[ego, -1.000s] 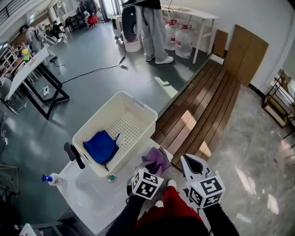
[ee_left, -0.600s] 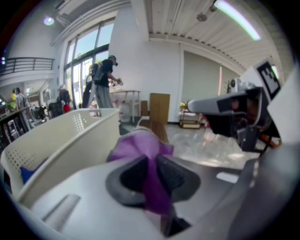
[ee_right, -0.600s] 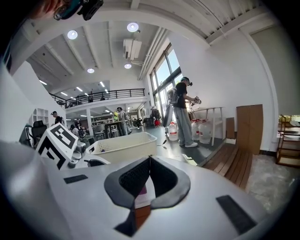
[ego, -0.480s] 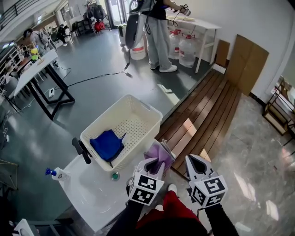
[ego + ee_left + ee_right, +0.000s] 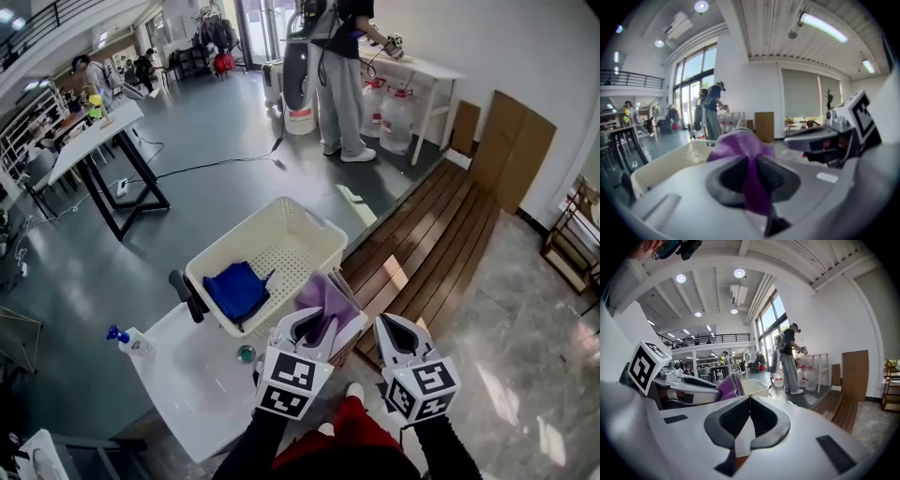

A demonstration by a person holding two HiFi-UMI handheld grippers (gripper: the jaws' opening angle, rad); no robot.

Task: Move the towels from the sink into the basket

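A purple towel [image 5: 324, 298] hangs from my left gripper [image 5: 307, 323], which is shut on it; in the left gripper view the purple towel [image 5: 749, 161] is pinched between the dark pads [image 5: 733, 176]. It is held above the near right corner of the cream basket [image 5: 300, 217]. A blue towel [image 5: 235, 290] lies inside the basket. The white sink [image 5: 192, 383] sits below, with a round drain [image 5: 246, 353]. My right gripper [image 5: 394, 330] is beside the left one, jaws shut with nothing between them, as the right gripper view [image 5: 750, 405] shows.
A black faucet [image 5: 187, 294] stands at the sink's left edge, and a spray bottle [image 5: 129, 341] stands beside it. A person [image 5: 342, 66] works at a white table [image 5: 427, 70] behind the basket. A wooden deck [image 5: 427, 244] runs to the right.
My left gripper has risen from the sink with the purple towel, which now hangs by the basket's near right corner. The right gripper has moved up slightly beside it.
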